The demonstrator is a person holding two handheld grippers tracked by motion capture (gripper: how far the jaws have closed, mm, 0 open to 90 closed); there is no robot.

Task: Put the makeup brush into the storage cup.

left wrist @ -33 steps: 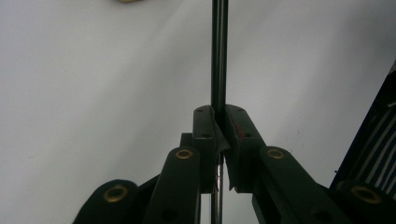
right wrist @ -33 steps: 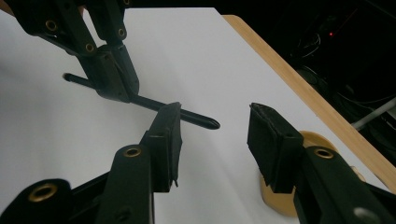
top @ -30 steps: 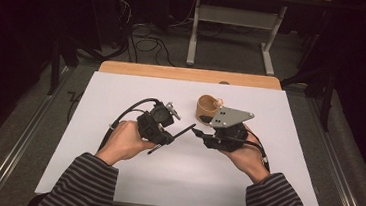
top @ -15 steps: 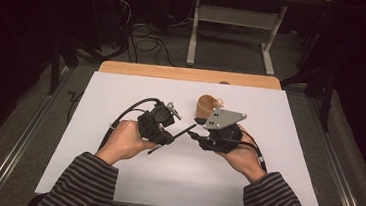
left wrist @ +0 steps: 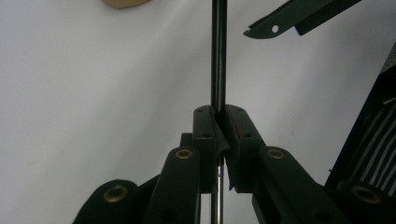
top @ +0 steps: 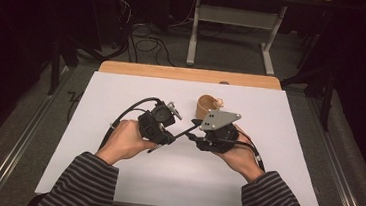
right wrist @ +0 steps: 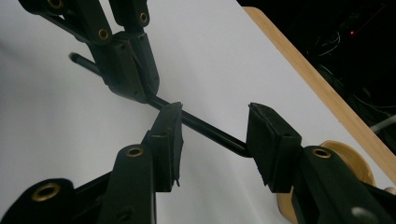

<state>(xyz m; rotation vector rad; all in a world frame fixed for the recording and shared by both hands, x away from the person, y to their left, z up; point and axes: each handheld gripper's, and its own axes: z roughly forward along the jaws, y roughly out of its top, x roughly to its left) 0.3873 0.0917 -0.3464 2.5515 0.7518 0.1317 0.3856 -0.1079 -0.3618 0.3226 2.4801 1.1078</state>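
Black rod (top: 184, 131) level, tip toward right gripper (top: 194, 136)

Light from above is brightening the white table (top: 114, 177) while the room behind is sinking into near-black. In the two gripper views the table surface is washing out pale with soft grey shadows, and the nearest black jaws are blurring, losing detail in darkness.
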